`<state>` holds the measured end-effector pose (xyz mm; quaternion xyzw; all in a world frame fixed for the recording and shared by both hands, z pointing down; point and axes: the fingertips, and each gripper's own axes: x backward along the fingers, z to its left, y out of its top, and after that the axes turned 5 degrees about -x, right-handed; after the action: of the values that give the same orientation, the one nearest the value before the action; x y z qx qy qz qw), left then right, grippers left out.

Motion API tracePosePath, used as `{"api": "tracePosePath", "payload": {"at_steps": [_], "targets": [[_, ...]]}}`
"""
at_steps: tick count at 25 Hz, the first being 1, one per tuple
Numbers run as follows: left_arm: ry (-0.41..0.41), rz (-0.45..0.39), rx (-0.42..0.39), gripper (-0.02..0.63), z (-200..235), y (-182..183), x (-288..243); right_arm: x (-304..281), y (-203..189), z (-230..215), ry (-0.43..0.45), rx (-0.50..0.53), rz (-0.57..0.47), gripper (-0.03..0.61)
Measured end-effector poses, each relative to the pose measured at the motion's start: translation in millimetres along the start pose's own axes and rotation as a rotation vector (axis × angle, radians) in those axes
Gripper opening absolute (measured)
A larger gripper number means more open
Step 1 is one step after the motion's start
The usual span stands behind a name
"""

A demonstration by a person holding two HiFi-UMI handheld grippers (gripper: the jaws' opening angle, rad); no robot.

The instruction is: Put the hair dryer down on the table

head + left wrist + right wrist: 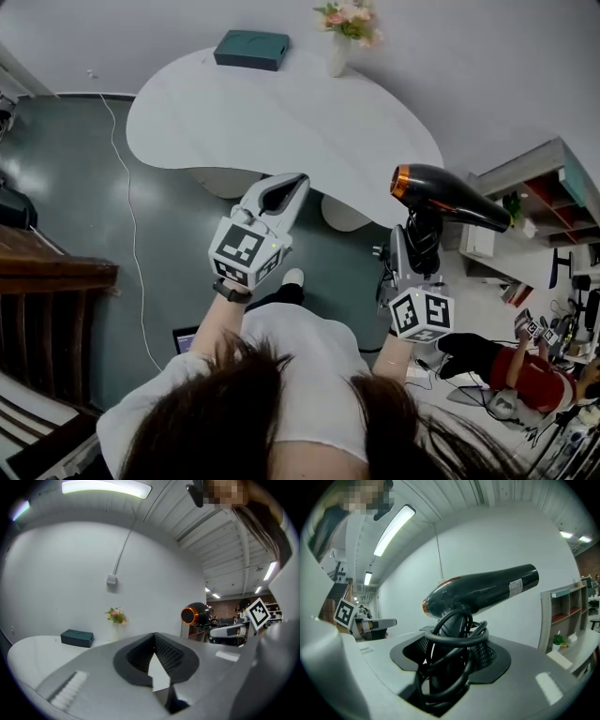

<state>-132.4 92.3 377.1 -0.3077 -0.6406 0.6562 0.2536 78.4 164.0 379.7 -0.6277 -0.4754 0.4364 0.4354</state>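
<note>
A black hair dryer (450,195) with an orange ring at its rear hangs in the air off the right end of the white table (234,112). My right gripper (412,246) is shut on its handle, which has the black cord wound around it. In the right gripper view the hair dryer (483,592) lies level above the jaws, its handle and cord loops (454,634) between them. My left gripper (281,192) is held over the table's near edge, shut and empty. From the left gripper view the hair dryer (196,614) shows to the right.
A teal box (251,49) and a vase of flowers (345,28) stand at the table's far edge. A shelf unit (544,187) is at the right, with a person in red (525,375) sitting low beside it. A white cable (131,216) runs along the floor at the left.
</note>
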Motion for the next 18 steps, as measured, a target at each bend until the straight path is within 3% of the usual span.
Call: {"api": "tracePosePath", "payload": {"at_steps": [6,14,18], "targets": [[-0.008,0.046,0.017,0.058,38,-12,-28,-37,-5,-2,-0.035,-0.005,0.047,0.252],[-0.046,0.061,0.028,0.058,33,-23,-57,-55,-16,-23,-0.041,-0.098,0.050,0.245],[-0.032,0.055,0.023,0.058,37,-23,-75,-69,-11,-38,-0.031,-0.096,0.040,0.245]]}}
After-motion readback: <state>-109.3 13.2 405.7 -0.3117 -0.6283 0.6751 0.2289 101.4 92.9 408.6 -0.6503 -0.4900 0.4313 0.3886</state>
